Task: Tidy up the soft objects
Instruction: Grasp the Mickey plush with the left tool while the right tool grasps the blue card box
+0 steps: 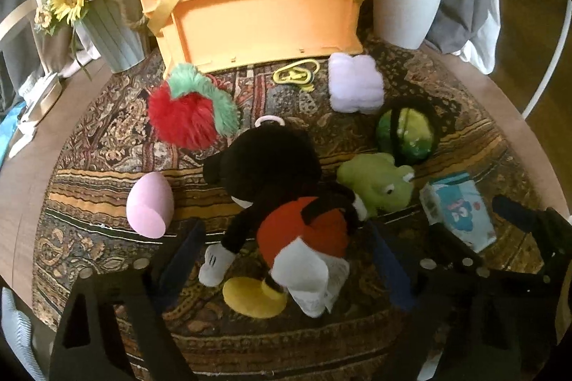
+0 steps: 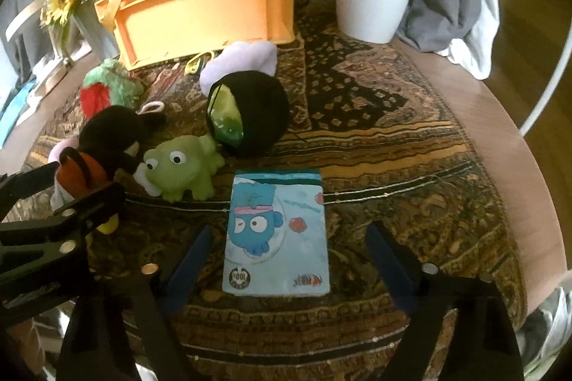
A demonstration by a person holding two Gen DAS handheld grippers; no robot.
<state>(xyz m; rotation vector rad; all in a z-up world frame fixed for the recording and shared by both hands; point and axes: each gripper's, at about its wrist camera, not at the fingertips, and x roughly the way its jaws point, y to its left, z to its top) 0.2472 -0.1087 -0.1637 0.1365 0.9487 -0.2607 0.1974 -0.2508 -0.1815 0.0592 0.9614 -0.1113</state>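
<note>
A black mouse plush [image 1: 271, 173] in red shorts lies face down on the patterned cloth [image 1: 107, 166], between the fingers of my left gripper [image 1: 286, 255], whose jaws stand open on either side of it. My right gripper [image 2: 291, 255] is open too, straddling a light blue tissue pack [image 2: 277, 238] without touching it. Around them lie a green frog plush [image 1: 379, 184], a red strawberry plush [image 1: 186, 116], a pink egg [image 1: 150, 205], a pale cloud plush [image 1: 354, 82] and a green and black ball plush [image 2: 250, 112]. An orange basket [image 1: 257, 19] with yellow handles stands behind.
A sunflower pot [image 1: 111, 34] stands left of the basket and a white plant pot [image 1: 404, 9] to its right. A yellow-green loop [image 1: 296, 75] lies before the basket. Grey fabric hangs behind. The round table's wooden rim [image 2: 500, 130] shows beyond the cloth.
</note>
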